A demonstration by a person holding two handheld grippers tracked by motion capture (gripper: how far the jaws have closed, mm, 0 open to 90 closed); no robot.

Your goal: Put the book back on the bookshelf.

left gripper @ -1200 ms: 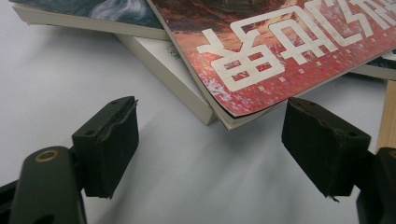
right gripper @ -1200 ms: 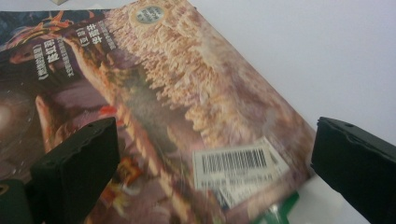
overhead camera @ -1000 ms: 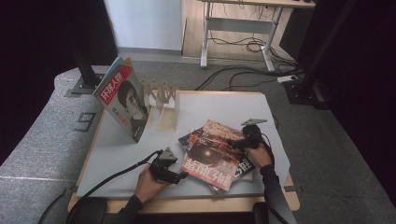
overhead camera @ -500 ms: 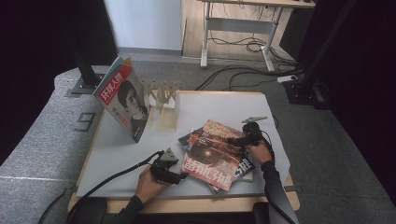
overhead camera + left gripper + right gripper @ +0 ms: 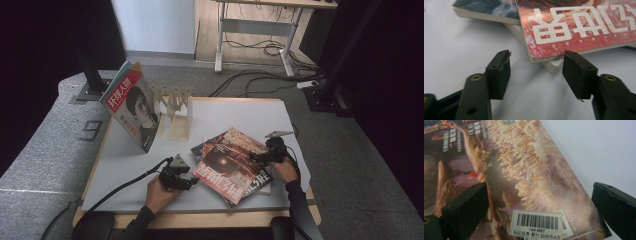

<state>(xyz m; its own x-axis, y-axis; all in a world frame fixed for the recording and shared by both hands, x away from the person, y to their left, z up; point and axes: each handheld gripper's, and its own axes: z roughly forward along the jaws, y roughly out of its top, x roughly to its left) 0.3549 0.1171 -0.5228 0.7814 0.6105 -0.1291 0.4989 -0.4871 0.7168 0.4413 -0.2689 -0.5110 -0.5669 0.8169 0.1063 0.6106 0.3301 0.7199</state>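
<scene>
Bare white table (image 5: 125,165) left of the magazine stack (image 5: 232,167); upright magazine (image 5: 132,112) and wooden rack (image 5: 175,107) behind.

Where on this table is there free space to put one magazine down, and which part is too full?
Free: the far right of the table, between the wooden rack and the right edge; also the near-left strip, between the standing magazine and the left tool. Crowded: the near right, where the magazine pile lies between both tools.

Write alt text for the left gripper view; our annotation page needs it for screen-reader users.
The left gripper, jaws open and just closing, points at the near corner of a red magazine with large white characters, topping a splayed pile on the white table. Nothing is between the jaws; another magazine lies beneath.
</scene>
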